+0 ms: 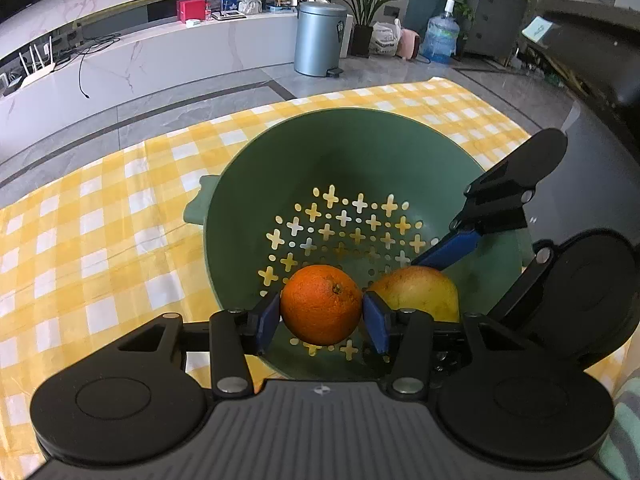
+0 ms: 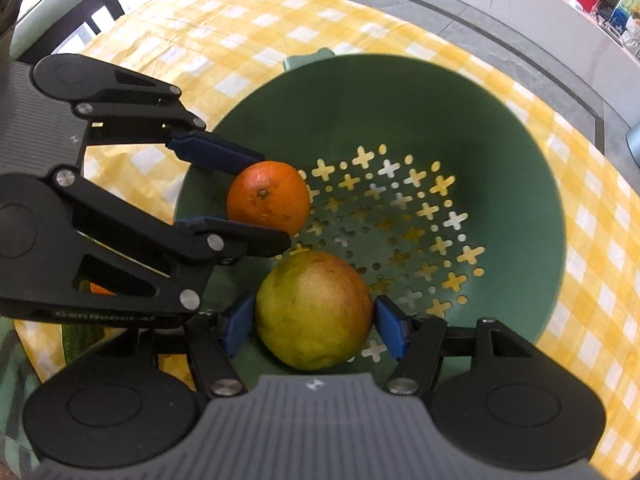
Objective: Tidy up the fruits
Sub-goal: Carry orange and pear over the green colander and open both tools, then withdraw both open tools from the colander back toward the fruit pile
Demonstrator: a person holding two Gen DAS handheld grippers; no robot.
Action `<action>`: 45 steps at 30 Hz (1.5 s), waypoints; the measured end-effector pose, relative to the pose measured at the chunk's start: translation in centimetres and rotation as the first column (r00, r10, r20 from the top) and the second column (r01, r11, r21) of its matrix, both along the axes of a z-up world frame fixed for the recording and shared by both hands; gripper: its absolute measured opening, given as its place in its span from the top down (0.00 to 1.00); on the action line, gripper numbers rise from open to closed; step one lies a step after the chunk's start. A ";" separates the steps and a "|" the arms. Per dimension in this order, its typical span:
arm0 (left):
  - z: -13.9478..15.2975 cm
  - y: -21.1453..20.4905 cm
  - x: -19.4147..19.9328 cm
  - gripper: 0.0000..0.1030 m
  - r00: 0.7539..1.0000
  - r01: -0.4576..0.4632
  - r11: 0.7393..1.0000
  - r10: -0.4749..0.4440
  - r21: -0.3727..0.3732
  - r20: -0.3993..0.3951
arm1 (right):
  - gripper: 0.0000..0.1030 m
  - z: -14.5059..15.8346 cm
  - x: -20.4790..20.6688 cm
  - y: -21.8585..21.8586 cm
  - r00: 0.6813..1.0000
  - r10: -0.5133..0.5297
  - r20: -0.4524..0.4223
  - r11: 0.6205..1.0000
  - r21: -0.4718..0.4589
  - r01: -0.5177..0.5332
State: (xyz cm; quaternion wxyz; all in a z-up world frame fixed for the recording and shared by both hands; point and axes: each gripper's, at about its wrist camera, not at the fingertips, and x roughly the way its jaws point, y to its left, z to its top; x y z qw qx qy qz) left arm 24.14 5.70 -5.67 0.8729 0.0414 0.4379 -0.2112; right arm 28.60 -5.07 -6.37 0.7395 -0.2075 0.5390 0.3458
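I have the orange (image 1: 321, 305) clamped between the blue fingers (image 1: 267, 322) of my left gripper (image 1: 322, 318), and the yellow-green fruit blushed red, a mango by the look of it (image 2: 314, 310), held the same way in my right gripper (image 2: 314, 326). Both fruits sit inside the green colander (image 2: 400, 92), low over its perforated floor and near the wall closest to me, the orange just beside the mango. I judge this to be the placing step: both pieces are at the basket and only need letting go. From these angles I cannot tell whether either fruit already rests on the bottom or hangs slightly above it, so I would ease each one down until it settles, then spread the fingers gently and draw back along the approach line, one hand at a time, since the two grippers are crowded together. The colander stands on the bench under a yellow checked cloth (image 1: 100, 240). A sliver of something orange (image 2: 100, 289) shows behind my left gripper in the right view.
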 end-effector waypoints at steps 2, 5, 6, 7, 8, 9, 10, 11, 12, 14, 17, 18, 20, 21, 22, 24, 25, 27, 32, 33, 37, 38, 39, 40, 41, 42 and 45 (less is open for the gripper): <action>0.0 0.2 0.1 0.46 1.000 -0.004 1.000 0.004 -0.011 0.004 | 0.40 -0.2 0.0 0.4 1.000 0.002 -0.003 1.000 -0.010 -0.002; 0.3 0.4 -0.2 0.42 0.999 -0.009 0.999 0.010 -0.031 0.033 | 0.40 -0.3 -0.1 0.8 1.000 0.001 -0.007 1.000 -0.022 -0.001; 0.5 0.5 -0.3 0.37 0.999 -0.013 0.999 0.015 -0.037 0.043 | 0.40 -0.3 -0.1 0.9 1.000 -0.003 -0.013 1.000 -0.027 0.002; 0.7 0.6 -0.4 0.36 0.999 -0.015 0.999 0.018 -0.044 0.049 | 0.40 -0.3 -0.1 1.0 1.000 -0.006 -0.016 1.000 -0.030 0.006; 0.8 0.7 -0.4 0.36 0.998 -0.014 0.998 0.017 -0.057 0.054 | 0.40 -0.4 -0.1 1.1 1.000 -0.009 -0.018 0.999 -0.033 0.009; 1.0 0.8 -0.3 0.36 0.998 -0.017 0.998 0.020 -0.067 0.051 | 0.40 -0.4 0.0 1.2 1.000 -0.014 -0.022 0.999 -0.036 0.013; 1.1 0.9 -0.3 0.36 0.998 -0.021 0.997 0.025 -0.073 0.050 | 0.40 -0.5 0.0 1.3 0.999 -0.021 -0.025 0.999 -0.038 0.020; 1.2 1.0 -0.4 0.36 0.998 -0.025 0.997 0.029 -0.078 0.054 | 0.40 -0.6 0.1 1.3 0.999 -0.027 -0.029 0.999 -0.039 0.026; 1.4 1.1 -0.5 0.36 0.998 -0.026 0.996 0.031 -0.079 0.059 | 0.40 -0.6 0.2 1.4 0.999 -0.040 -0.035 0.998 -0.041 0.038; 1.7 1.0 -0.8 0.36 0.996 -0.029 0.997 0.035 -0.072 0.077 | 0.40 -0.8 0.5 1.3 0.997 -0.065 -0.050 0.997 -0.050 0.063; 2.2 1.1 -1.1 0.36 0.995 -0.035 0.997 0.041 -0.065 0.092 | 0.40 -0.9 0.8 1.5 0.995 -0.081 -0.057 0.995 -0.057 0.078; 2.3 1.2 -1.3 0.36 0.995 -0.036 0.997 0.042 -0.064 0.095 | 0.40 -0.9 0.8 1.6 0.994 -0.087 -0.059 0.995 -0.061 0.083; 2.6 1.2 -1.4 0.36 0.995 -0.040 0.998 0.045 -0.051 0.094 | 0.40 -1.1 1.1 1.5 0.994 -0.094 -0.061 0.994 -0.064 0.090; 2.7 1.2 -1.4 0.36 0.995 -0.045 0.998 0.048 -0.041 0.092 | 0.40 -1.1 1.0 1.6 0.993 -0.098 -0.059 0.993 -0.066 0.094; 2.9 1.2 -1.6 0.36 0.994 -0.051 0.998 0.054 -0.029 0.091 | 0.39 -1.2 0.9 1.5 0.993 -0.102 -0.058 0.993 -0.066 0.099; 3.2 1.3 -2.0 0.36 0.994 -0.052 0.999 0.053 -0.012 0.096 | 0.39 -1.2 0.8 1.5 0.992 -0.117 -0.053 0.991 -0.066 0.113; 3.3 1.3 -2.2 0.36 0.994 -0.046 0.999 0.047 -0.010 0.099 | 0.39 -1.2 0.7 1.5 0.991 -0.124 -0.047 0.990 -0.070 0.121; 3.7 1.3 -2.7 0.36 0.994 -0.033 0.999 0.034 -0.015 0.103 | 0.39 -1.2 0.5 1.5 0.990 -0.140 -0.034 0.987 -0.080 0.137; 4.5 1.5 -3.9 0.36 0.993 -0.011 1.000 0.013 -0.022 0.115 | 0.38 -0.4 0.1 1.1 0.982 -0.186 0.019 0.981 -0.058 0.187; 4.7 1.7 -4.1 0.36 0.993 -0.008 1.000 0.012 -0.030 0.116 | 0.33 0.1 0.0 1.0 0.981 -0.194 0.033 0.980 -0.037 0.195; 5.1 2.6 -4.9 0.35 0.994 -0.022 0.998 0.029 -0.064 0.105 | 0.31 1.9 -0.7 1.1 0.975 -0.212 0.075 0.977 0.011 0.211; 5.1 2.9 -5.1 0.35 0.994 -0.027 0.997 0.034 -0.073 0.102 | 0.31 2.2 -1.1 1.2 0.973 -0.211 0.091 0.977 0.018 0.211; 5.1 3.2 -5.4 0.35 0.994 -0.032 0.996 0.040 -0.081 0.098 | 0.31 2.5 -1.7 1.2 0.972 -0.211 0.108 0.977 0.027 0.209; 5.0 3.4 -5.7 0.35 0.995 -0.037 0.996 0.045 -0.086 0.091 | 0.31 2.7 -2.2 1.2 0.968 -0.215 0.128 0.976 0.036 0.212; 4.9 3.6 -6.0 0.35 0.995 -0.041 0.996 0.048 -0.084 0.088 | 0.31 3.0 -2.8 1.2 0.962 -0.226 0.152 0.974 0.047 0.221; 4.8 3.7 -6.3 0.35 0.995 -0.043 0.996 0.050 -0.079 0.087 | 0.31 3.3 -3.4 1.0 0.955 -0.241 0.174 0.970 0.060 0.234; 4.7 3.5 -7.2 0.35 0.995 -0.042 0.998 0.046 -0.045 0.084 | 0.31 4.3 -5.4 0.3 0.929 -0.291 0.229 0.955 0.126 0.268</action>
